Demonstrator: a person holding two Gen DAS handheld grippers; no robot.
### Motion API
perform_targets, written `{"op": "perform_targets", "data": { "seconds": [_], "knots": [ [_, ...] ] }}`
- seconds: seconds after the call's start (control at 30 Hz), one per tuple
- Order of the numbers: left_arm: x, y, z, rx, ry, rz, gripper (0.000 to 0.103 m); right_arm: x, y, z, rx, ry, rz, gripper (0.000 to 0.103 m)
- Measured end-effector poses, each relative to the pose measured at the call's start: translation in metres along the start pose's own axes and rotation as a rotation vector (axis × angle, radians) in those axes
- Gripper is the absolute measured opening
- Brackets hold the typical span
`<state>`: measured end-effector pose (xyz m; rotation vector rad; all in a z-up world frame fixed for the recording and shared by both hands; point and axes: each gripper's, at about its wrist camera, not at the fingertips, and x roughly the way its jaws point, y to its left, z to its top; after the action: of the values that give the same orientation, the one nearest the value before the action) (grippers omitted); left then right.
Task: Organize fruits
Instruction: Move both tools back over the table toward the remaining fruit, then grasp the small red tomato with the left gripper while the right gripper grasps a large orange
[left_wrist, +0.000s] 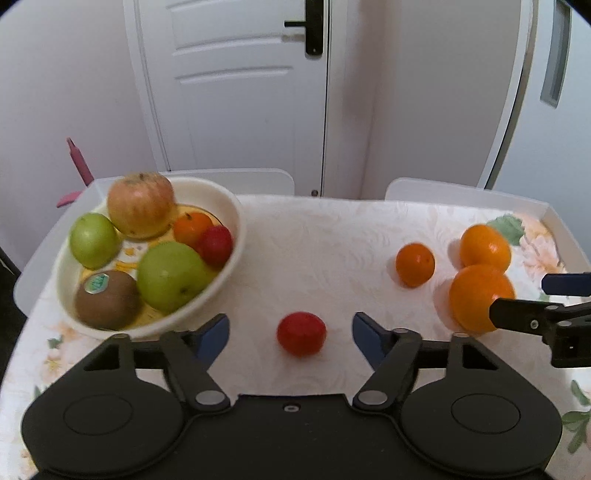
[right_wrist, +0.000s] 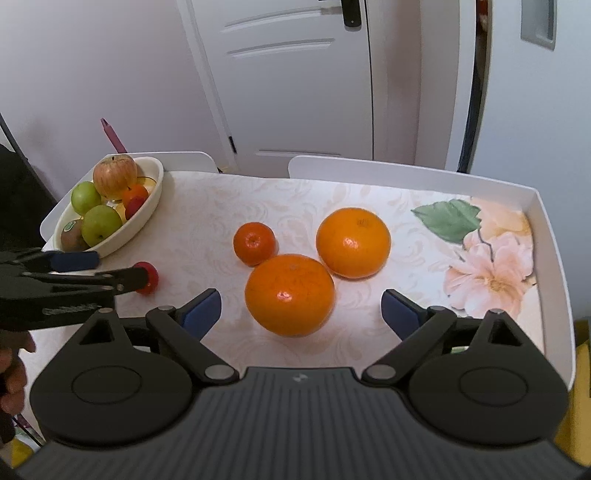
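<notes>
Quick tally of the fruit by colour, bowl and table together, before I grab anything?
Orange: 4, namely mandarin in bowl, loose mandarin, far orange, near orange
Green: 2, namely and
Red: 2, namely in bowl and on table
Red-yellow apple: 1
Brown kiwi: 1
Total: 10

Bowl (left_wrist: 229, 206): I see it white, upright, far left on the table.
In bowl: red-yellow apple (left_wrist: 141, 204), two green apples (left_wrist: 94, 240), kiwi (left_wrist: 108, 305) with sticker, small orange (left_wrist: 192, 226), small red fruit (left_wrist: 215, 245).
Loose red fruit (left_wrist: 301, 333): alone, beside bowl.
Big oranges (right_wrist: 290, 304): two, touching.
Mandarin (right_wrist: 254, 242): against the nearer orange.
</notes>
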<state>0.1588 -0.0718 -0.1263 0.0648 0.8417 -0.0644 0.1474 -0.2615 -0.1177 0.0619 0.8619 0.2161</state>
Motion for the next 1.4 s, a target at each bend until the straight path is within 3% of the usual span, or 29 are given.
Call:
{"op": "perform_targets", "data": {
  "seconds": [0.27,0.37,0.47,0.6,0.73,0.87,1.4],
  "knots": [
    [0.019,-0.003,-0.007,-0.021,0.012,0.007,0.061,0.015,-0.004,-0.003,-0.020,0.003,0.032,0.103],
    [0.026,-0.006,-0.009,-0.019,0.034,0.001,0.045,0.020,-0.003,-0.002,-0.027,0.012,0.034,0.101],
    [0.026,-0.006,-0.009,-0.020,0.028,0.007,0.038,0.024,-0.002,-0.001,-0.026,0.018,0.038,0.098],
    [0.024,-0.004,-0.010,-0.037,0.029,0.009,0.037,0.028,-0.001,0.002,-0.027,0.019,0.043,0.095],
    [0.020,-0.005,-0.012,-0.036,0.028,0.018,0.037,0.033,0.002,0.003,-0.033,0.036,0.041,0.083],
    [0.015,-0.004,-0.015,-0.046,0.029,0.026,0.037,0.036,0.003,0.004,-0.034,0.040,0.043,0.078],
    [-0.032,0.021,-0.012,-0.131,-0.020,0.052,0.037,0.018,0.040,0.018,-0.092,0.019,0.098,0.077]
  ]
}}
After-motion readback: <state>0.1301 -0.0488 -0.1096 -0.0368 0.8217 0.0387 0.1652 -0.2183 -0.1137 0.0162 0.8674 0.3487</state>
